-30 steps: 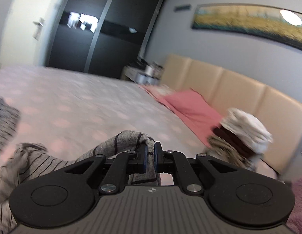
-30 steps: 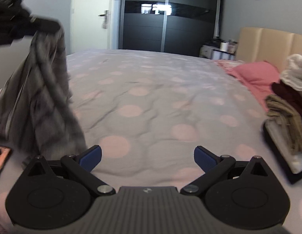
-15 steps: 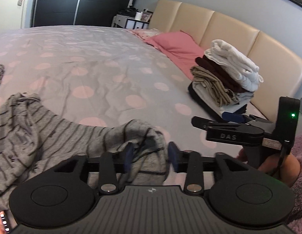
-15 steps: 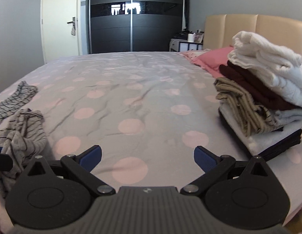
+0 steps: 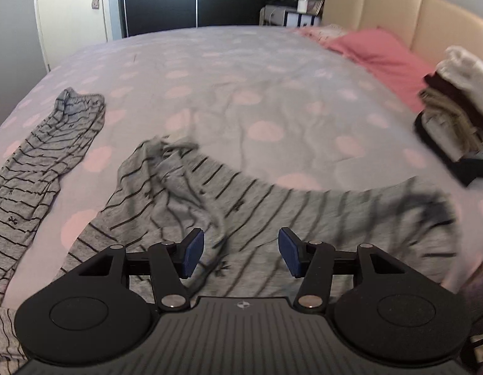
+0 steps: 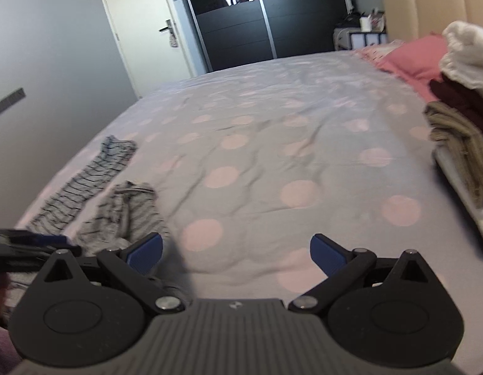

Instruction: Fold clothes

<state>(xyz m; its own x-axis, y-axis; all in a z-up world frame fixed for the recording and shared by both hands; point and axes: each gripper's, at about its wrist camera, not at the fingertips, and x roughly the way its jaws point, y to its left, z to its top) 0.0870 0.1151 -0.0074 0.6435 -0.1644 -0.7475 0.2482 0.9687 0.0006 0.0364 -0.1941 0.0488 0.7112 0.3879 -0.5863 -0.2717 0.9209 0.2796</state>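
Note:
A grey garment with thin dark stripes (image 5: 241, 206) lies crumpled on the bed just in front of my left gripper (image 5: 241, 250). The left jaws are opening; the cloth lies below the gap and the blue pads do not press on it. The right wrist view shows the same garment (image 6: 129, 215) at lower left. My right gripper (image 6: 236, 250) is open wide over bare bedspread, with nothing between its fingers. A second striped piece (image 5: 47, 156) lies flat further left; I cannot tell whether the two join.
The bed has a grey bedspread with pink dots (image 5: 257, 78). A stack of folded clothes (image 5: 453, 100) stands at its right side, beside a pink pillow (image 5: 375, 50) and a beige headboard. A white door and a dark wardrobe stand beyond the bed.
The left jaws went from shut on the striped garment to open, and the garment now lies spread on the bed. The left gripper tilted down. The right gripper's view swung left and rolled.

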